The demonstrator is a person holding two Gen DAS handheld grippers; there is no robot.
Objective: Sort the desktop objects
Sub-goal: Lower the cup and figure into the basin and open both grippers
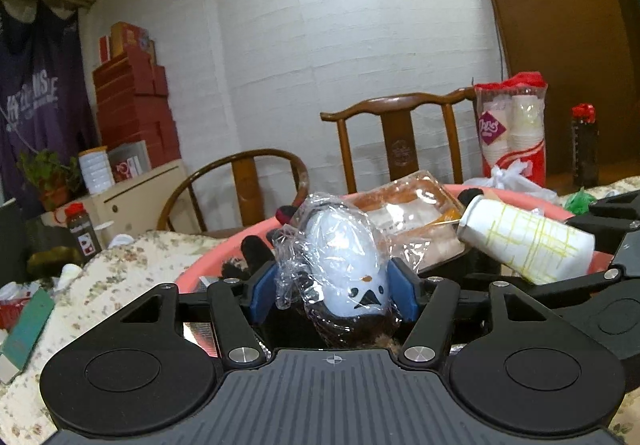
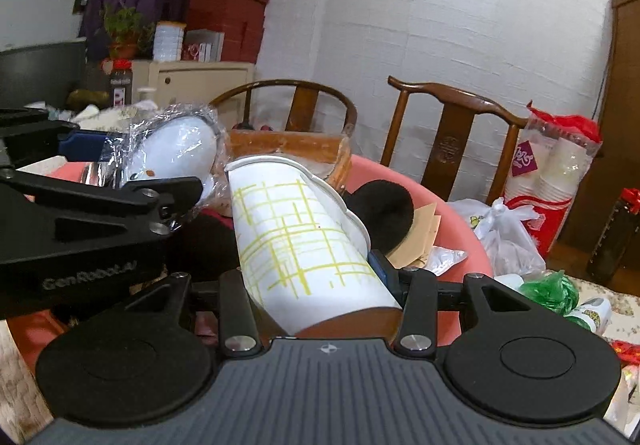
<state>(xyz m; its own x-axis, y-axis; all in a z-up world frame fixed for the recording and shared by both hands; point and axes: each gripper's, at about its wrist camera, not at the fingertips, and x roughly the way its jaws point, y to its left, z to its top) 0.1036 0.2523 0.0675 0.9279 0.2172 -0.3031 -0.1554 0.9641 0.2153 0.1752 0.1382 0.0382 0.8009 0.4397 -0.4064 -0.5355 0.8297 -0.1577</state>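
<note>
Our left gripper (image 1: 334, 291) pinches a plastic-wrapped penguin toy (image 1: 348, 269) over the pink basin (image 1: 192, 277); our right gripper (image 2: 316, 277) clamps a paper cup (image 2: 304, 241).

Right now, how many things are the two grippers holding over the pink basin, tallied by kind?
Plastic-wrapped penguin toy, in the left gripper: 1
White cup with yellow grid lines, in the right gripper: 1
Total held: 2, both above the pink basin.
</note>
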